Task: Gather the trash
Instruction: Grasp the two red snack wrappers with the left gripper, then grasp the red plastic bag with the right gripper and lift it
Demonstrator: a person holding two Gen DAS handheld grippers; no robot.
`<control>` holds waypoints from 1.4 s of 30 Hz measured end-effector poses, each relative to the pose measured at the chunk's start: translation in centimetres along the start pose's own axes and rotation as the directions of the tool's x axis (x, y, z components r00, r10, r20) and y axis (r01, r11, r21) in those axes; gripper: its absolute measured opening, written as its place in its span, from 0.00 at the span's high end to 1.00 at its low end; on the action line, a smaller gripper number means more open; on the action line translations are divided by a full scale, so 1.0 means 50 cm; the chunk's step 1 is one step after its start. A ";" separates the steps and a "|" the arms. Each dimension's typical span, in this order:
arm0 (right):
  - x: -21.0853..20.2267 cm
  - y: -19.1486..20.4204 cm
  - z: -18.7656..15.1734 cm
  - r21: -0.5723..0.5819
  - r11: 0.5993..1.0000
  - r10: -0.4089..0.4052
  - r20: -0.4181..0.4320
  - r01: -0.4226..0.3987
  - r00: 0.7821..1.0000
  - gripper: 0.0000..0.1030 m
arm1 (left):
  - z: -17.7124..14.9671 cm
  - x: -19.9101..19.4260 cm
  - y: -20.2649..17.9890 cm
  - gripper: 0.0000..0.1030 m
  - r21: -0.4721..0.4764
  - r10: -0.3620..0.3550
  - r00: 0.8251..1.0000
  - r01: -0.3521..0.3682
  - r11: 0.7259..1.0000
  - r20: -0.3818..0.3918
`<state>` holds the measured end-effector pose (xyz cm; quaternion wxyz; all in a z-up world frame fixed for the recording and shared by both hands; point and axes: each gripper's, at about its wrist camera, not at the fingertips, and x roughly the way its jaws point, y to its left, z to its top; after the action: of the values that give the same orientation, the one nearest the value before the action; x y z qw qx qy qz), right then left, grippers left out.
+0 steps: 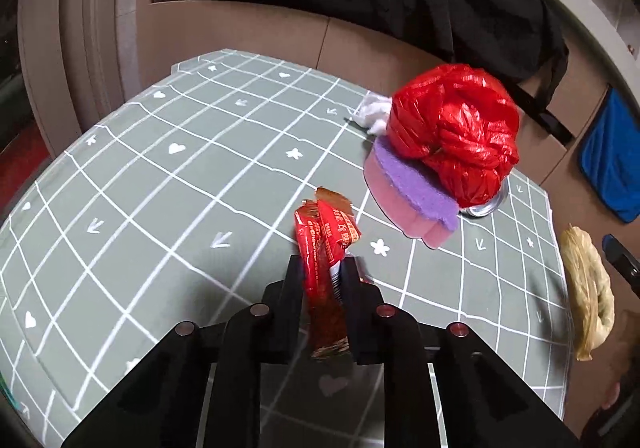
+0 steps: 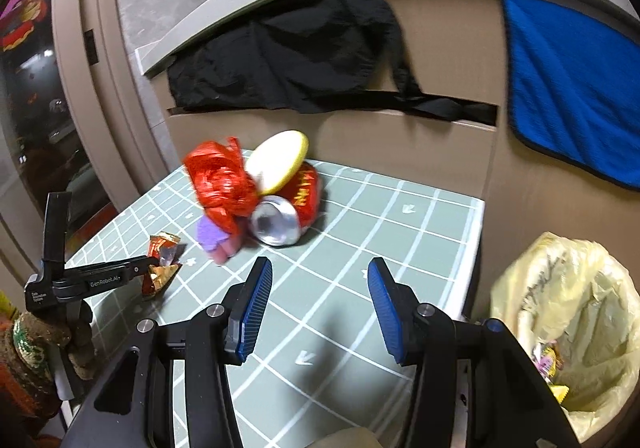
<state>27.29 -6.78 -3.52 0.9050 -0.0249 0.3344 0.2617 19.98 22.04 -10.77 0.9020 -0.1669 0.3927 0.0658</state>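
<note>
Left gripper (image 1: 322, 268) clamped on a crumpled red foil snack wrapper (image 1: 324, 244) above the grid-patterned green desk (image 1: 160, 188), right gripper (image 2: 320, 276) wide open and empty; the slick, shallowly pinched wrapper may slip out before reaching the yellow plastic trash bag (image 2: 580, 328).

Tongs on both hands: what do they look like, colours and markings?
Left tongs: all black, slim fingers, white "GenRobot.AI" lettering on the arm, round metal pivots. Right tongs: black frame, ribbed blue pads, silver pivot bolts. No cables visible.
</note>
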 end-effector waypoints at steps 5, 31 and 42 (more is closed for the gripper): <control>0.027 0.059 0.046 -0.075 0.995 0.065 0.007 -0.064 0.998 0.54 | 0.007 -0.038 0.029 0.83 0.028 -0.017 0.999 0.017 0.999 0.030; 0.314 0.201 0.137 -0.276 0.946 0.116 -0.200 -0.170 0.973 0.45 | -0.009 -0.025 0.069 0.72 -0.021 -0.081 0.996 0.080 0.997 -0.036; 0.174 0.145 0.133 -0.115 0.970 0.204 -0.110 -0.216 0.973 0.57 | -0.002 0.014 0.045 0.52 -0.032 -0.045 0.997 0.044 0.999 -0.057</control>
<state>33.26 4.91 -2.81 0.8515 -0.0593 0.3615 0.3751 19.82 24.09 -11.91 0.8889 -0.1913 0.4136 0.0469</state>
